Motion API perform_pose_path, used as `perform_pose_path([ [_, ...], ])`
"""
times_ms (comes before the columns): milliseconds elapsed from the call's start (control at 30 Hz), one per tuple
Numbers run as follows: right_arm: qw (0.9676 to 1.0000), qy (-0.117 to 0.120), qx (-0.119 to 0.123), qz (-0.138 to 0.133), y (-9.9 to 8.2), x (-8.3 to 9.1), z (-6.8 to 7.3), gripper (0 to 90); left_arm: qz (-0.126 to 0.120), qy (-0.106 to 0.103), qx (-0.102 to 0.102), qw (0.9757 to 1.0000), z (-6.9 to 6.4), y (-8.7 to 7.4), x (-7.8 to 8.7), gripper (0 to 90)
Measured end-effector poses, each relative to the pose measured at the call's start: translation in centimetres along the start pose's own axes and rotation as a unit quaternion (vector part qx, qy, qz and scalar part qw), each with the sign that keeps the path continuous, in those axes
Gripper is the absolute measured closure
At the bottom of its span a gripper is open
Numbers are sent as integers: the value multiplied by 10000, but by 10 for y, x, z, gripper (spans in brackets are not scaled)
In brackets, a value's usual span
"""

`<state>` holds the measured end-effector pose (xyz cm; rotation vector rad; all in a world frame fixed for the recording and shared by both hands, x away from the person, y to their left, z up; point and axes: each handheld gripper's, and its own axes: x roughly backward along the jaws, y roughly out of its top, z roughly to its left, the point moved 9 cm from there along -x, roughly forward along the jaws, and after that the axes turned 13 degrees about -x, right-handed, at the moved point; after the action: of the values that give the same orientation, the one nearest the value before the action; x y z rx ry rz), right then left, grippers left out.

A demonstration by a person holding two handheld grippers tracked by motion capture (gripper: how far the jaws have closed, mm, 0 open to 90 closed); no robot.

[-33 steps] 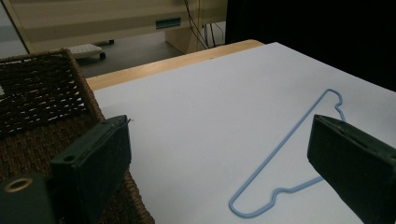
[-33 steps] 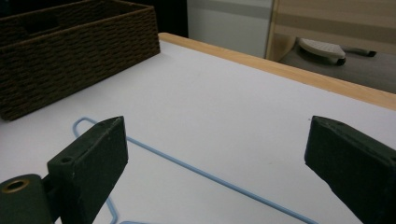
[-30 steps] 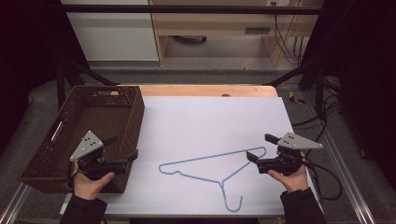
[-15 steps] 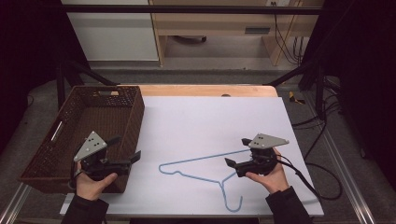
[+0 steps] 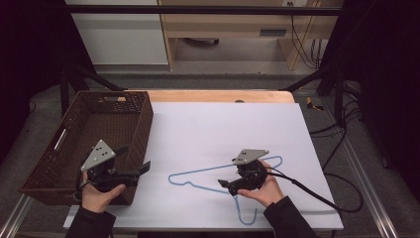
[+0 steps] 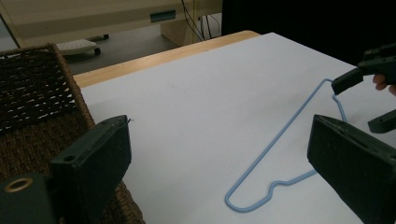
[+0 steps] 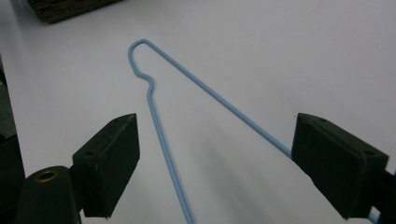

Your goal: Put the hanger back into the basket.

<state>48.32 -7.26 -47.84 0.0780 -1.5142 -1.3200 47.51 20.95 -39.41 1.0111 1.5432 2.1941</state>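
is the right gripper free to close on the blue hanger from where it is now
Probably yes: the right gripper is open right over the hanger, whose two wires run between its jaws in the right gripper view, with nothing else on the white sheet near it.

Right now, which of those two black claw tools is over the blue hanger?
The right gripper, near the table's middle: its open jaws straddle the blue wire hanger. The left gripper, also open, sits beside the wicker basket, off the hanger.
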Motion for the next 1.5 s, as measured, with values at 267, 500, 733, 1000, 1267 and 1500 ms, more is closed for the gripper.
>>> perform_pose_path([
  [267,9994,126,83,322,-14,-20,7,248,7,-12,-6,10000,0,0,0,62],
  [500,9969,211,255,712,-25,-39,18,374,19,-25,-36,10000,-2,0,-1,63],
  [733,9942,295,244,1001,-35,-48,18,521,31,-45,-57,10000,-3,0,-2,65],
  [1000,9915,350,397,1191,-39,-52,16,692,62,-65,-71,9999,-4,-1,-4,66],
  [1267,9899,337,526,1271,-41,-51,15,778,84,-88,-87,9999,-6,-2,-6,68],
  [1500,9884,298,617,1357,-41,-52,17,826,115,-107,-120,9998,-8,-2,-8,69],
])
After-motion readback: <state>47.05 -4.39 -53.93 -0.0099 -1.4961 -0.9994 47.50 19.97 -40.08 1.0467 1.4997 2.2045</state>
